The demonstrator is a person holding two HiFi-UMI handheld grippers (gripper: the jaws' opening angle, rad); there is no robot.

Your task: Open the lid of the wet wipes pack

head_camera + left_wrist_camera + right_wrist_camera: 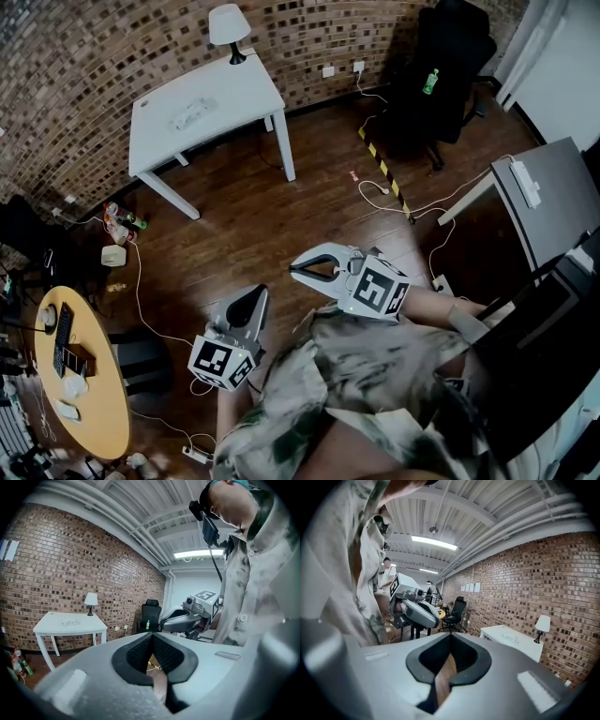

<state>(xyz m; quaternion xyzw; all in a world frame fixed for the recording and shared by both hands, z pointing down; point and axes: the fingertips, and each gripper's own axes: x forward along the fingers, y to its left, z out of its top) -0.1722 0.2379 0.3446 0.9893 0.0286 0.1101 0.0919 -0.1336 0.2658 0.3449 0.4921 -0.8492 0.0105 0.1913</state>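
Observation:
The wet wipes pack (190,116) lies flat on a white table (234,89) far across the room, and its lid looks closed. It shows small in the left gripper view (70,622) and the right gripper view (509,638). Both grippers are held close to the person's body, well away from that table. My left gripper (262,292) points toward the table with its jaws together and empty (152,635). My right gripper (292,270) hovers beside it, tips meeting, with nothing held (450,636).
A white lamp (229,28) stands at the table's far end. A black office chair (441,66) is at the back right, a grey desk (548,197) to the right and a round yellow table (98,394) at the left. Cables (394,197) and bottles (127,222) lie on the wooden floor.

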